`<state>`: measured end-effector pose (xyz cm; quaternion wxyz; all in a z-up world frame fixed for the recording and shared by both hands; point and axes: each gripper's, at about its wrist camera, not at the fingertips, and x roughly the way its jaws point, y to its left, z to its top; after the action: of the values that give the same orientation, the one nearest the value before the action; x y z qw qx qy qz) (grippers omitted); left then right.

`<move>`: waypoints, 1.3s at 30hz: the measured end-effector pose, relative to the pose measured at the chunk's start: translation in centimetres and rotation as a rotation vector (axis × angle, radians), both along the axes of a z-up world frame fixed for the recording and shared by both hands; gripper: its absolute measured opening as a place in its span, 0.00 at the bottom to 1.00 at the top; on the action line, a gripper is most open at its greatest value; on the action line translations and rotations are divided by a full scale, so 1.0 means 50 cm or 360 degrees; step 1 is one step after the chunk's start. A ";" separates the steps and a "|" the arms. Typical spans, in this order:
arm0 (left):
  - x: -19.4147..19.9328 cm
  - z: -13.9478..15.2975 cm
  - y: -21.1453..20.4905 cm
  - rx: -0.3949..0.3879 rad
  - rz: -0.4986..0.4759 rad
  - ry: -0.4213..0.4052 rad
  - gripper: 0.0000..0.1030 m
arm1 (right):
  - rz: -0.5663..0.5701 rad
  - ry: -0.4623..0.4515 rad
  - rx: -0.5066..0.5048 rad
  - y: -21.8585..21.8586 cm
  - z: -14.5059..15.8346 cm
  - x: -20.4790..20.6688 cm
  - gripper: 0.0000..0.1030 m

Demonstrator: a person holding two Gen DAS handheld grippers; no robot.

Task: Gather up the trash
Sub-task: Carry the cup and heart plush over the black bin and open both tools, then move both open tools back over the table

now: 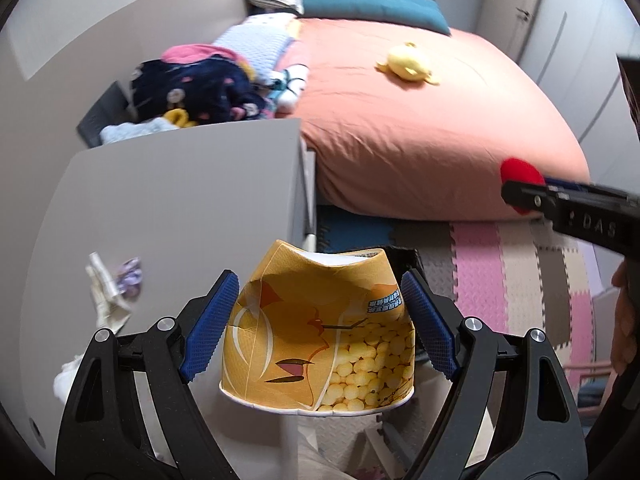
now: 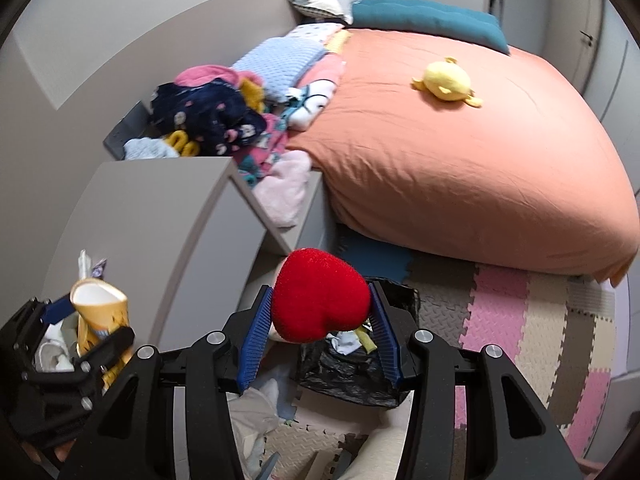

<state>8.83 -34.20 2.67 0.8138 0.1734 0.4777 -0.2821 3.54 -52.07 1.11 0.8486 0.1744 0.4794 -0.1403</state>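
**Two light pieces in hand, the bin bag below**

Your left gripper [image 1: 316, 320] has its jaws set wide and clamped on the crumpled paper cup [image 1: 320, 332], one blue pad on each side wall. The cup is upside down, its rim toward the camera and its dented base pointing away at 12 o'clock. It is thin card, very light and already creased, so it gives under pressure. I judge that more squeeze only folds it further; the firmest place to hold is near the rolled rim, where the card is doubled. The printed surface looks smooth and could slide on the pads if you swing fast.

Your right gripper [image 2: 320, 320] has its jaws closed on the red foam heart [image 2: 320, 296], which sits high, near the fingertips. It looks soft, springy and almost without weight, with a fuzzy surface that grips well. A hold so near the tips may let it pop out, I think.

The black trash bag [image 2: 360, 364] lies on the floor mat [image 2: 520, 320] just below the heart, at 5 o'clock from it, already with scraps inside. More wrappers [image 1: 116, 288] remain on the grey bench [image 1: 180, 200], at 9 o'clock from the cup.
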 end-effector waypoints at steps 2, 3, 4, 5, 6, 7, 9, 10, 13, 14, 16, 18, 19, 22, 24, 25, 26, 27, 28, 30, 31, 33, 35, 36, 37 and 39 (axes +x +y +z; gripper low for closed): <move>-0.001 -0.010 -0.016 0.0019 -0.0028 0.0013 0.79 | -0.0028 0.0012 0.0009 -0.017 -0.008 -0.002 0.48; -0.001 -0.015 -0.024 0.0029 -0.0037 0.0019 0.79 | -0.0042 0.0017 0.0014 -0.026 -0.013 -0.003 0.48; -0.001 -0.019 -0.029 0.0035 -0.0044 0.0025 0.79 | -0.0054 0.0021 0.0019 -0.033 -0.018 -0.002 0.48; -0.004 -0.022 -0.035 0.0039 -0.0050 0.0032 0.79 | -0.0063 0.0022 0.0021 -0.038 -0.020 -0.005 0.48; -0.004 -0.027 -0.042 0.0044 -0.0059 0.0041 0.79 | -0.0072 0.0025 0.0022 -0.044 -0.022 -0.005 0.48; -0.006 -0.030 -0.048 0.0049 -0.0069 0.0049 0.79 | -0.0082 0.0028 0.0020 -0.050 -0.025 -0.008 0.48; -0.008 -0.040 -0.061 0.0057 -0.0094 0.0071 0.79 | -0.0104 0.0036 0.0020 -0.064 -0.031 -0.009 0.48; -0.010 -0.046 -0.068 0.0058 -0.0107 0.0086 0.79 | -0.0111 0.0038 0.0023 -0.069 -0.034 -0.008 0.48; -0.018 -0.064 -0.096 0.0077 -0.0186 0.0116 0.85 | -0.0163 0.0065 0.0010 -0.089 -0.043 -0.006 0.63; -0.021 -0.068 -0.106 0.0086 -0.0207 0.0111 0.95 | -0.0196 0.0078 -0.0007 -0.099 -0.045 -0.005 0.71; -0.025 -0.071 -0.115 0.0090 -0.0230 0.0102 0.95 | -0.0233 0.0069 -0.0037 -0.113 -0.043 -0.006 0.72; -0.023 -0.076 -0.120 0.0087 -0.0243 0.0122 0.95 | -0.0254 0.0066 -0.0042 -0.126 -0.042 -0.007 0.72; -0.021 -0.077 -0.120 0.0091 -0.0237 0.0123 0.95 | -0.0262 0.0060 -0.0033 -0.133 -0.042 -0.008 0.72; -0.014 -0.076 -0.108 0.0086 -0.0199 0.0121 0.95 | -0.0277 0.0057 -0.0008 -0.144 -0.048 -0.010 0.72; -0.007 -0.070 -0.092 0.0068 -0.0167 0.0120 0.95 | -0.0272 0.0064 0.0001 -0.143 -0.053 -0.008 0.72; -0.006 -0.068 -0.088 0.0066 -0.0155 0.0119 0.95 | -0.0269 0.0066 0.0005 -0.140 -0.055 -0.007 0.72; -0.004 -0.066 -0.081 0.0065 -0.0142 0.0117 0.95 | -0.0262 0.0066 0.0012 -0.135 -0.057 -0.004 0.72; -0.001 -0.062 -0.069 0.0063 -0.0119 0.0109 0.95 | -0.0257 0.0067 0.0015 -0.131 -0.057 -0.001 0.72; 0.003 -0.060 -0.063 0.0060 -0.0106 0.0104 0.95 | -0.0245 0.0065 0.0018 -0.124 -0.057 0.001 0.72; 0.008 -0.054 -0.044 0.0051 -0.0069 0.0102 0.95 | -0.0226 0.0060 0.0016 -0.111 -0.053 0.003 0.72; 0.010 -0.052 -0.037 0.0047 -0.0056 0.0101 0.95 | -0.0214 0.0057 0.0013 -0.104 -0.050 0.005 0.72; 0.013 -0.048 -0.019 0.0037 -0.0027 0.0097 0.95 | -0.0191 0.0051 0.0004 -0.086 -0.043 0.009 0.72; 0.014 -0.043 -0.002 0.0029 -0.0003 0.0092 0.95 | -0.0171 0.0041 -0.0001 -0.072 -0.036 0.013 0.72; 0.015 -0.041 0.008 0.0023 0.0014 0.0088 0.95 | -0.0160 0.0039 -0.0007 -0.063 -0.032 0.015 0.72; 0.016 -0.038 0.016 0.0018 0.0030 0.0083 0.95 | -0.0152 0.0038 -0.0012 -0.056 -0.030 0.017 0.72; 0.017 -0.031 0.033 0.0005 0.0054 0.0076 0.95 | -0.0126 0.0032 -0.0029 -0.037 -0.022 0.022 0.72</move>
<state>9.68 -32.54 1.11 0.8065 0.1599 0.5003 -0.2716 4.64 -53.91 -0.01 0.8390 0.1842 0.4794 -0.1798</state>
